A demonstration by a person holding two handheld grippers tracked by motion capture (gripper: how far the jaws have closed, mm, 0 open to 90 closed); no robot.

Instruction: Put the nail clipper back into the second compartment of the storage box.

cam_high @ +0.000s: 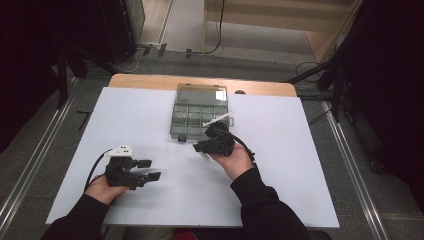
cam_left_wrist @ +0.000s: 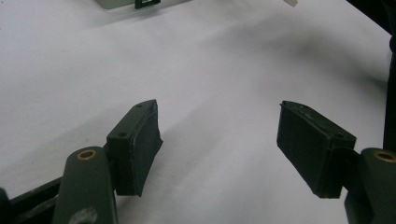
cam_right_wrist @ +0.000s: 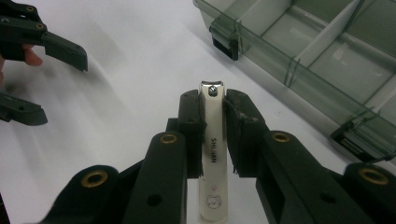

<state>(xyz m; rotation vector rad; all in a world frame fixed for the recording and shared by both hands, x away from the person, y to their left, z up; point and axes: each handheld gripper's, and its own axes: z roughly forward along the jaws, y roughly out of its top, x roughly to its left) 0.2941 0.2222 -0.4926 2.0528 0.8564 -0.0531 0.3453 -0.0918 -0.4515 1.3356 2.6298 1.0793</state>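
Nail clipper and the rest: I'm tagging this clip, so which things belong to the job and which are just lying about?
In the job:
- nail clipper, clamped in the right gripper
- compartment box, lid open, beside it
- left gripper, open, holding nothing

Lying about:
- white table cover
- cables on the floor

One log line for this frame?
right claw: shut on nail clipper | left claw: open, nothing held | organizer box: lid open
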